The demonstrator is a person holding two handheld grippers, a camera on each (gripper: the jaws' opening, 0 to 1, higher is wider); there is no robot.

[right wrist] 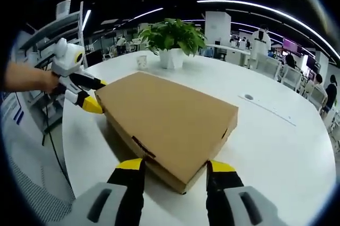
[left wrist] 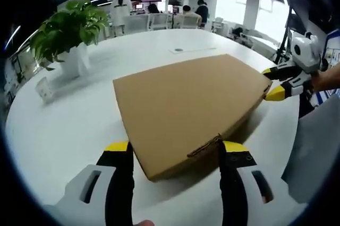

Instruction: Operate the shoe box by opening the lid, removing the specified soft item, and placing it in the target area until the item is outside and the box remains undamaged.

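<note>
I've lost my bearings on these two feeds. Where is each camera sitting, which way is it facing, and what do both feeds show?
Left gripper view: rides the left gripper, facing across the closed shoe box toward the potted plant; its own open fingers straddle a box corner, right gripper at the far corner.
Right gripper view: rides the right gripper, facing back across the box from the opposite corner; left gripper and the person's hand at far left.
Shared: box, plant, white table, both grippers.

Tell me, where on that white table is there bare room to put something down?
Bare table lies between the cardboard shoe box and the far edge, and between box and potted plant. It is crowded at the box's ends, where each hand-held gripper sits.
</note>
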